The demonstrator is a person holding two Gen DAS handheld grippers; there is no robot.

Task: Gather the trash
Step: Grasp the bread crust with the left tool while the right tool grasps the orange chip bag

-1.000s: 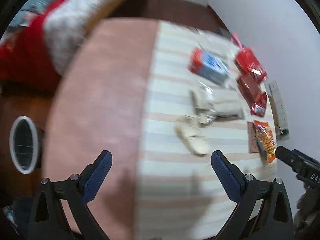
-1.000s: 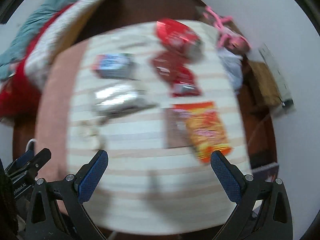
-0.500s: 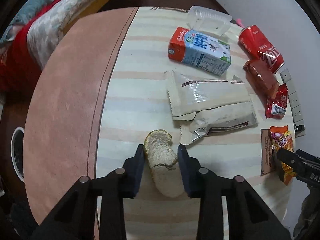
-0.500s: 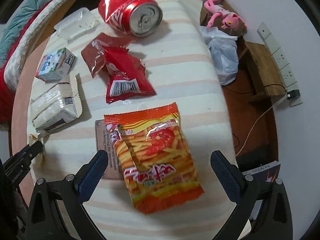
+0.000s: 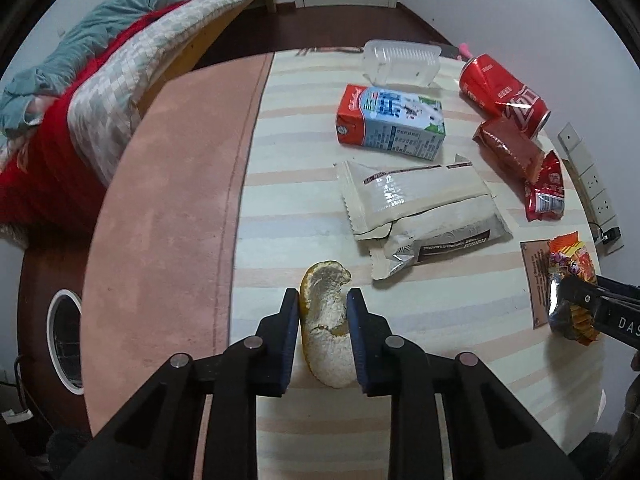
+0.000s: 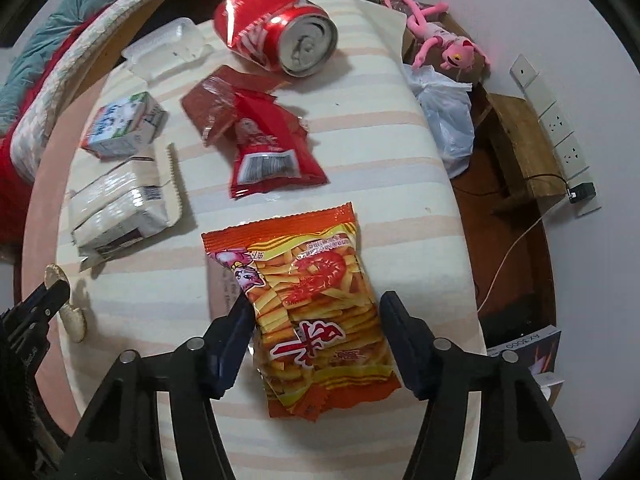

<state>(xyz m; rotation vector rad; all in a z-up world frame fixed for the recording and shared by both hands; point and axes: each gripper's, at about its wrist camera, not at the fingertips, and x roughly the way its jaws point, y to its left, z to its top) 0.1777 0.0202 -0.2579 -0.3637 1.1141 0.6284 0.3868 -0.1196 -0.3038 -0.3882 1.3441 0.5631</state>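
Risk: left tool point(image 5: 323, 307) closing on orange peel point(image 5: 326, 322), which we may crumble; right tool point(image 6: 316, 312) closing around chip bag point(image 6: 310, 314), pads not yet gripping; foil may slip.

Snack bag point(image 6: 316, 312) is shiny crinkly plastic, same as the red wrapper point(image 6: 268, 152). Soda can point(image 6: 276, 32) is glossy dented metal. Peel point(image 5: 326, 328) looks dry and pithy; tablecloth point(image 5: 304, 208) is matt striped cloth.

The left gripper point(image 5: 323, 316) is pointing steeply downward, its jaws closing with both pads pressing. The right gripper point(image 6: 316, 320) is pointing down too, jaws closing, still apart.
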